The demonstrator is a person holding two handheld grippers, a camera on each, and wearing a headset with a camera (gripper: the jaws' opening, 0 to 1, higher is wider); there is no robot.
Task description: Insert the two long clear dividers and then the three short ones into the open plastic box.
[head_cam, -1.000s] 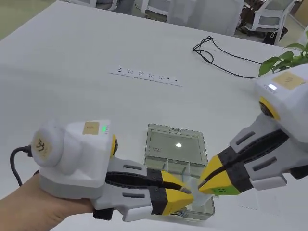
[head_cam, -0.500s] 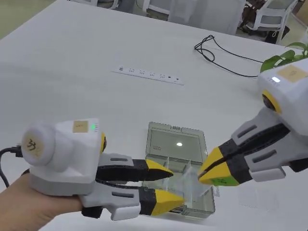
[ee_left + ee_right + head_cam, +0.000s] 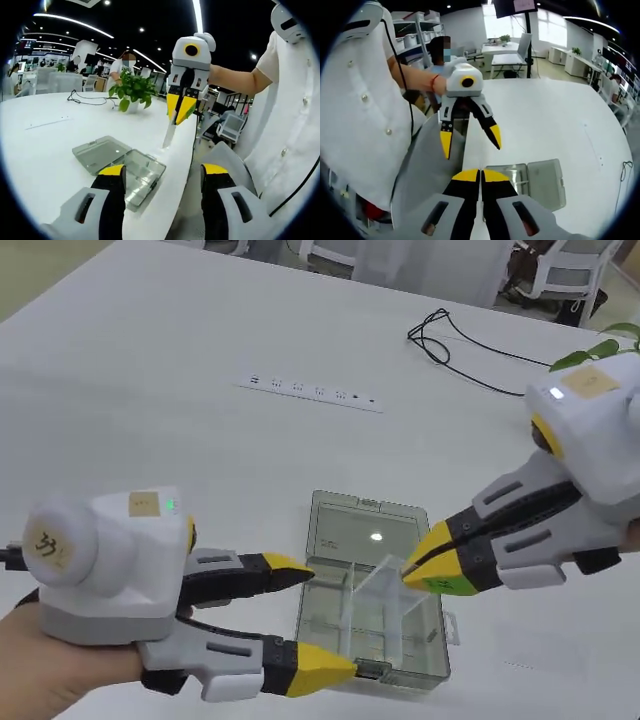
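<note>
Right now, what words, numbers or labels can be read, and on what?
"33", it seems, handwritten on the round knob of the left tongs.
Tan sticker on the left tongs: unreadable.
Second tan sticker on the right tongs: unreadable.
Green label under the right tongs, which grip the clear divider: blurred.
Marks on the power strip: too small.

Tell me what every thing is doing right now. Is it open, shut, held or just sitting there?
Left gripper: open, holding nothing.
Right gripper: shut on the clear divider.
Clear divider: pinched at its top edge, hanging in the air, not yet set in the box.
Plastic box: open, sitting on the table.
Lid: folded back, lying flat.
</note>
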